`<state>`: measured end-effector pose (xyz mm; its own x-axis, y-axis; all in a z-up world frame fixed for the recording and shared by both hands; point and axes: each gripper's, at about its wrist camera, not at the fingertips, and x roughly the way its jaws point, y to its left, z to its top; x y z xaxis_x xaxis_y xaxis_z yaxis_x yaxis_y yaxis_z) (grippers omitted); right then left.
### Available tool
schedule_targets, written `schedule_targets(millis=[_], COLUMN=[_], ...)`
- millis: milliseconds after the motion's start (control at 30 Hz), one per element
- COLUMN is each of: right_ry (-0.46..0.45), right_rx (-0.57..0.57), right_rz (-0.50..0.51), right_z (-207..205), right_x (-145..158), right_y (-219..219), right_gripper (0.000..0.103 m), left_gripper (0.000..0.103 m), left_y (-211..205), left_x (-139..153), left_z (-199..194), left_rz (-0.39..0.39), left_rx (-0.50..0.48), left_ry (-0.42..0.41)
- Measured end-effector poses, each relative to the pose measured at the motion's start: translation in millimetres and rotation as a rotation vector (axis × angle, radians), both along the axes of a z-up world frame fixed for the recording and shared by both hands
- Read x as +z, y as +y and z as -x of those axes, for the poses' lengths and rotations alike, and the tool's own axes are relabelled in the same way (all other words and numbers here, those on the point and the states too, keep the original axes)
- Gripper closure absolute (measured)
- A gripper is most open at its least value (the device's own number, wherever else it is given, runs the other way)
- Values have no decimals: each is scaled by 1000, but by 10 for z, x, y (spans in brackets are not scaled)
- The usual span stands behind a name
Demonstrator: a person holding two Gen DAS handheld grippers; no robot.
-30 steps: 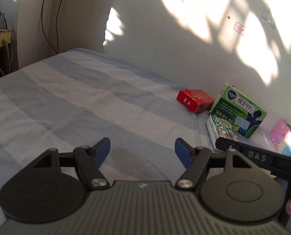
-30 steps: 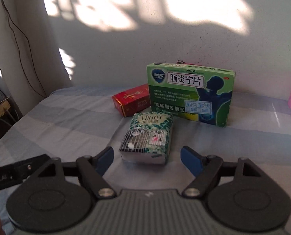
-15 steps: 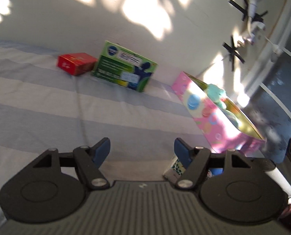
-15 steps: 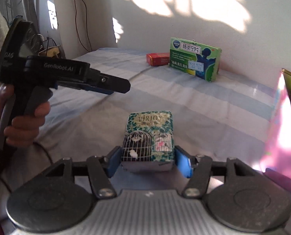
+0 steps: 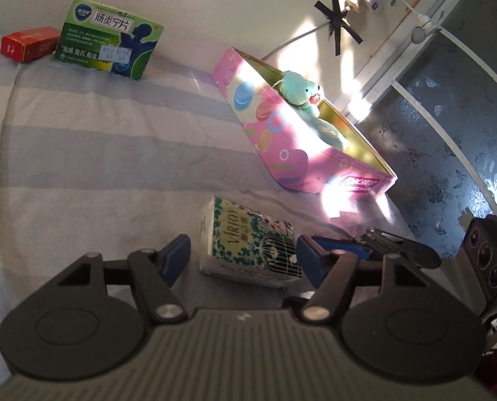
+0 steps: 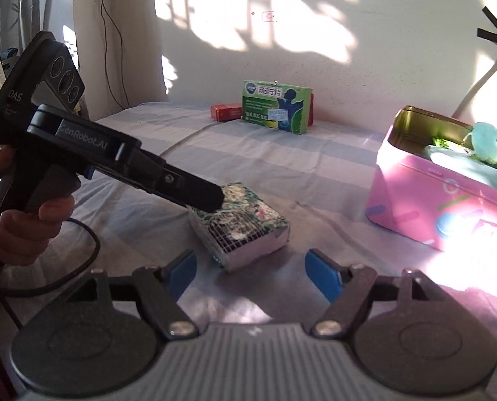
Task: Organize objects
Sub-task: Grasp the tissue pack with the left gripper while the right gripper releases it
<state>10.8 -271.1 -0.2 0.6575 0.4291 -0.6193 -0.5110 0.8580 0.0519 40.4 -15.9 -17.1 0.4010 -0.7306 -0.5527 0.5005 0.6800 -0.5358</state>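
A tissue pack (image 5: 248,240) printed with green leaves and a birdcage lies on the striped bed sheet (image 5: 98,153). My left gripper (image 5: 243,255) straddles it and its jaws are closing. The right pad (image 5: 307,260) is at the pack's edge, while a gap shows at the left pad (image 5: 178,255). In the right wrist view the same pack (image 6: 245,224) lies just ahead of my right gripper (image 6: 250,267). That gripper's jaws are opening and no pad touches the pack. The left gripper's finger (image 6: 195,190) reaches over the pack's far corner.
A pink tin (image 5: 282,127) holding a teal teddy bear (image 5: 298,90) stands right of the pack. A green medicine box (image 5: 109,46) and a red box (image 5: 27,43) stand by the far wall. A dark patterned panel (image 5: 449,133) lies to the right. A person's hand (image 6: 31,224) holds the left gripper.
The right gripper has let go of the tissue pack, which now lies skewed on the sheet. The left gripper has swung right and come down around the pack.
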Motion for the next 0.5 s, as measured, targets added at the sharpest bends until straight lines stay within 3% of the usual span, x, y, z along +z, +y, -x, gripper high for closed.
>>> schedule_targets(millis=[133, 200, 333, 433, 500], right_ry=[-12, -51, -216, -293, -296], right_rx=[-27, -41, -111, -185, -234], right_rz=[-9, -53, -107, -114, -115], right_z=[-151, -141, -30, -77, -243], right_x=[-28, 71, 413, 568, 587], right_y=[84, -1, -345, -616, -770], right_gripper=[49, 49, 49, 48, 48], left_gripper=[45, 45, 45, 44, 44], left_y=[-149, -207, -476, -868, -1139], left_x=[91, 241, 643, 793, 807], left_z=[40, 29, -69, -179, -284], left_rz=[-50, -32, 45, 40, 19], left_rx=[-1, -7, -64, -111, -128], left_ry=[-18, -45, -129, -185, -210])
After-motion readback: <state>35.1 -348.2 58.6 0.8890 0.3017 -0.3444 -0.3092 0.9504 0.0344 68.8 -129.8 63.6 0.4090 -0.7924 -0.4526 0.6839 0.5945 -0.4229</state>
